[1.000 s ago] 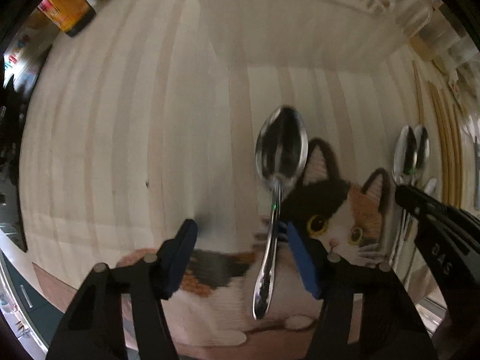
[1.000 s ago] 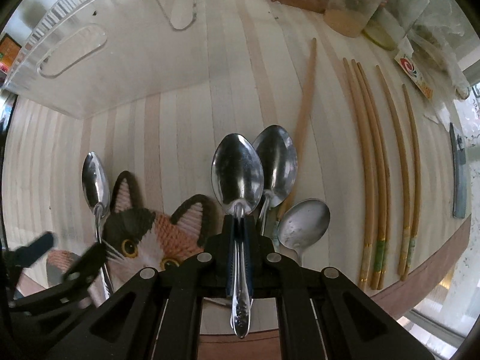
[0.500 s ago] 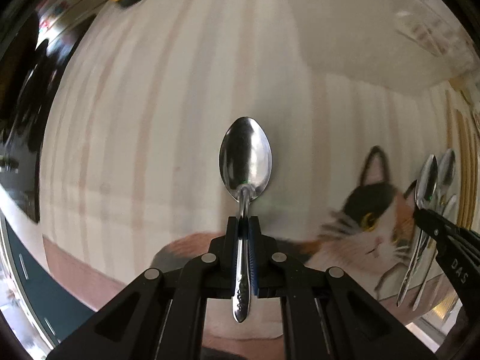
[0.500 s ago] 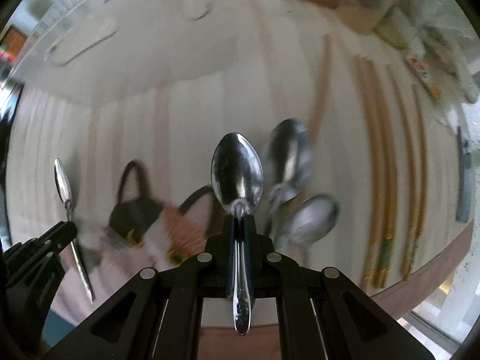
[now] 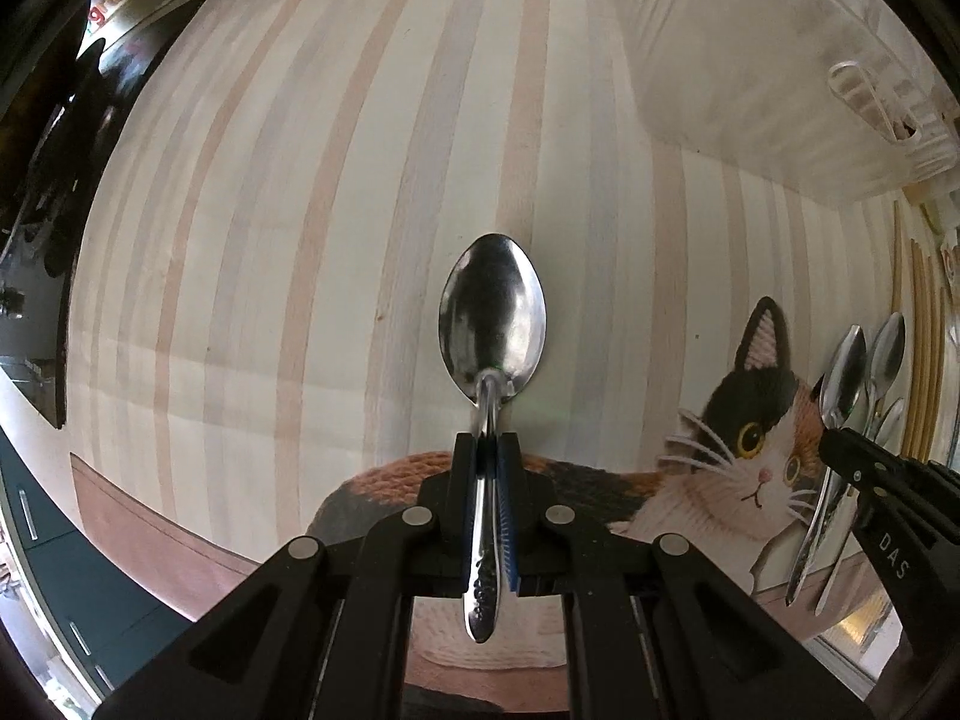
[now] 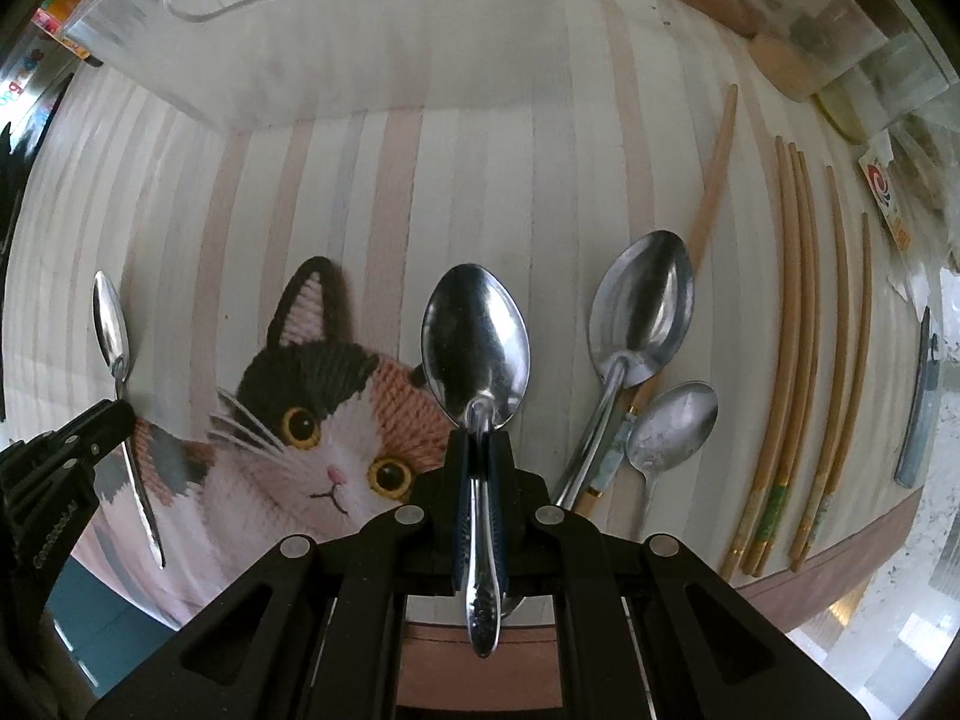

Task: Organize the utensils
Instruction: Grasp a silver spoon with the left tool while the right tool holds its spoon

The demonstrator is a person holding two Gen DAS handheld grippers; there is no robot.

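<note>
Though pinched between fingers (image 5: 465,468), shiny steel spoon (image 5: 492,318).

Two clamped steel spoons (image 5: 492,324) (image 6: 476,345), bowls forward

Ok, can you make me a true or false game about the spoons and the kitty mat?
1. The left tongs are pinching a spoon. True.
2. The right tongs are empty. False: they are shut on another spoon.
3. The mat shows a dog. False: it shows a cat with yellow eyes.
4. Two spoons lie on the mat beside the chopsticks. True.
5. The clear tray is full of spoons. False: no spoon shows in it.
</note>
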